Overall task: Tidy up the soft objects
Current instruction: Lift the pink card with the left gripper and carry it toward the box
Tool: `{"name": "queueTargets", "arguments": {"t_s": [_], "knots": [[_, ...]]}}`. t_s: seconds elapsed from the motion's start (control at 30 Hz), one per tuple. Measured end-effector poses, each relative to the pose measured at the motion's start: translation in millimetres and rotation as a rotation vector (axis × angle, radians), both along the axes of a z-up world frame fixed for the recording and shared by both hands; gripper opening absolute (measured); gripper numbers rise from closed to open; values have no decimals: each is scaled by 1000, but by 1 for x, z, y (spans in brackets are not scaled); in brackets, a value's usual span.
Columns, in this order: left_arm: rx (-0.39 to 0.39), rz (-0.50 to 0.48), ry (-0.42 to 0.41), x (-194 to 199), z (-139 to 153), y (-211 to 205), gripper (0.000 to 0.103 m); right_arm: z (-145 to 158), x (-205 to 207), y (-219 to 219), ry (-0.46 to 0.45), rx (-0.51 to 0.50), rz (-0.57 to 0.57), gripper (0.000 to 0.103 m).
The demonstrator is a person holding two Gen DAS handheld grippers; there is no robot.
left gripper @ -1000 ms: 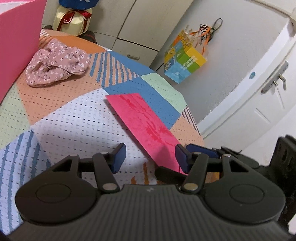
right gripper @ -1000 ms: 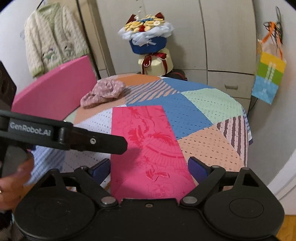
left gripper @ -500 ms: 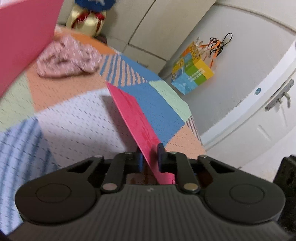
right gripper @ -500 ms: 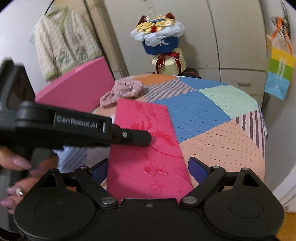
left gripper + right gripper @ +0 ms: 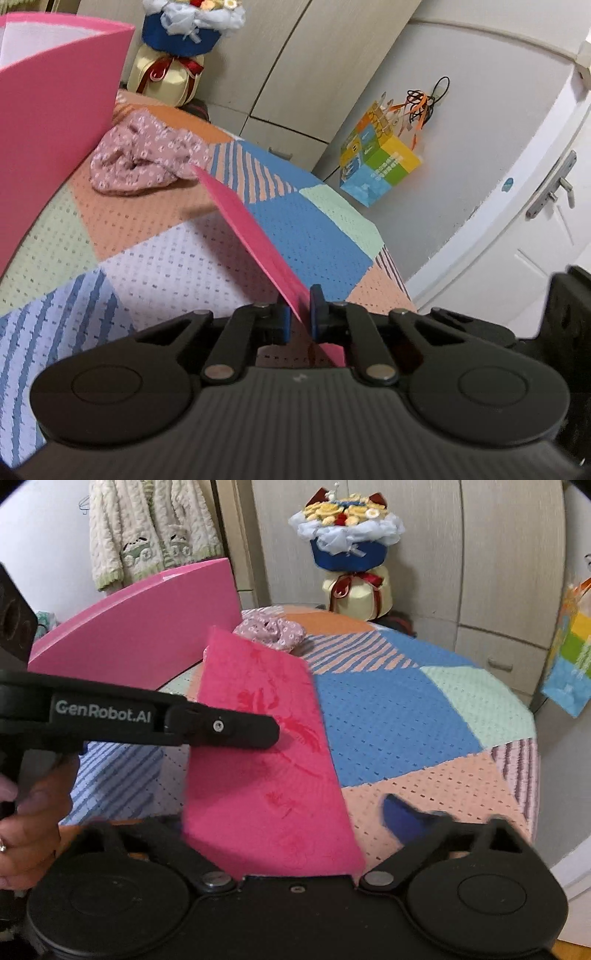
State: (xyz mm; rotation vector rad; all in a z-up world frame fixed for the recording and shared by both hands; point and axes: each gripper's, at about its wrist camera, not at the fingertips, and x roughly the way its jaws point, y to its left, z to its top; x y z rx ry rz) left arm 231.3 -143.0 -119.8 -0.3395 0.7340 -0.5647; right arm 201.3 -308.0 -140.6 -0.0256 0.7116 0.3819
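Observation:
A magenta-red towel (image 5: 266,775) with an embossed pattern is lifted off the patchwork table cover (image 5: 391,716) and tilts up on its left side. My left gripper (image 5: 298,319) is shut on the towel's (image 5: 255,236) near edge, which runs edge-on between the blue pads. In the right wrist view the left gripper (image 5: 271,734) reaches in from the left. My right gripper (image 5: 284,823) has its jaws closing with the towel's near end between them. Its right pad (image 5: 402,821) is blurred and clear of the towel; the left pad is hidden behind the fabric.
A crumpled floral pink cloth (image 5: 147,162) lies at the table's far side, beside a tall pink box (image 5: 55,110). A bouquet (image 5: 347,531) stands behind the table. A colourful bag (image 5: 380,166) hangs on the wall at right. A hand (image 5: 33,812) holds the left gripper.
The left jaws closed on the towel's edge and raised it from flat on the table to tilted on edge. The right jaws have come in a little around the towel's near end.

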Motion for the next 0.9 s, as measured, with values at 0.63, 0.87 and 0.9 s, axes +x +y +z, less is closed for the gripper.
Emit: {"name": "queueTargets", "arguments": {"t_s": [0.63,0.87,0.9], "knots": [[36,-55,6,-31,15,12,9,18,-56,55,-110,-235,-120,21],[46,-81,0,-50,31,26,9,34,-79,71,-126,-274,-102,20],[44,-86,-1,-54,33,29,9,36,-83,75,-131,-286,-96,20]]}}
